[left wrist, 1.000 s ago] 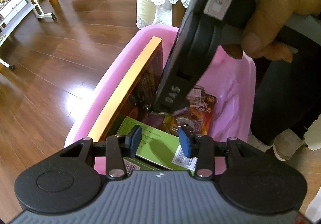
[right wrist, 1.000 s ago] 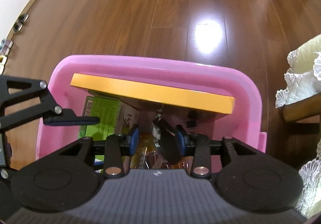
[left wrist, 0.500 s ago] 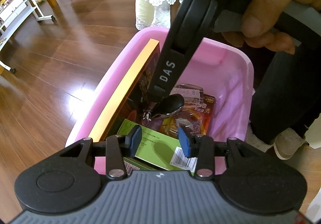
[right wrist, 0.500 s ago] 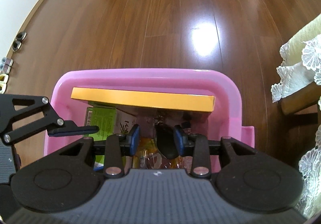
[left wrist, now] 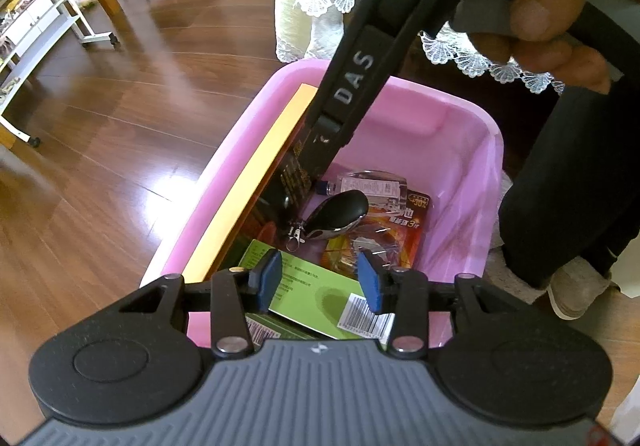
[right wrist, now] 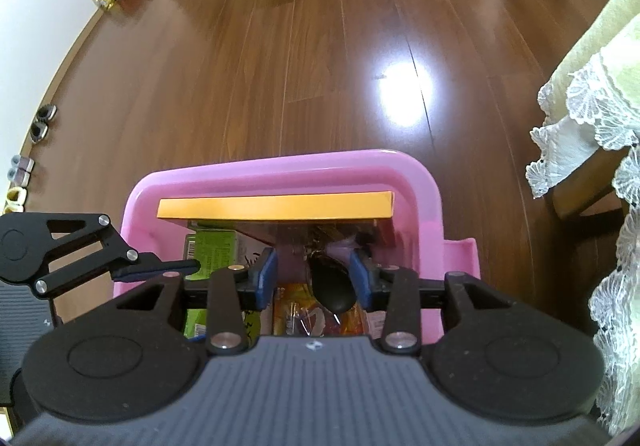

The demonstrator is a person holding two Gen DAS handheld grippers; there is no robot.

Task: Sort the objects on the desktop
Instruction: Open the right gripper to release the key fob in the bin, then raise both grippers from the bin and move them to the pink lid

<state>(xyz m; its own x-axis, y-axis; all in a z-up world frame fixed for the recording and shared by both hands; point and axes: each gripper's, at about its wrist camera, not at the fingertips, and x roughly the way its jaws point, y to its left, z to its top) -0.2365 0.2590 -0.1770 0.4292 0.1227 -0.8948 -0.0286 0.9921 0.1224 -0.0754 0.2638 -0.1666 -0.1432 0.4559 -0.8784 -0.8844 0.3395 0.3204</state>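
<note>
My right gripper point(right wrist: 314, 280) hangs over the glossy pink plastic bin point(right wrist: 280, 176), its 2 blue pads spread wide with nothing in them; the smooth, teardrop-shaped black car key fob point(right wrist: 332, 284) shows in the gap between them but lies down in the bin, clear of both pads. From the left wrist camera the key fob point(left wrist: 340, 212), black with a chrome edge and a small metal clasp at its 7 o'clock end, rests on a shiny red-and-orange blister pack point(left wrist: 384, 234), with a small clear bottle point(left wrist: 370, 186) at its 1 o'clock. A flat orange-edged box point(left wrist: 256, 182) stands on edge along the bin wall at 10 o'clock, and a matte green carton point(left wrist: 312, 290) with a barcode lies at 6 o'clock. My left gripper point(left wrist: 318, 282) is also wide open and empty, above that carton. The bin sits on polished wood flooring point(right wrist: 320, 46).
</note>
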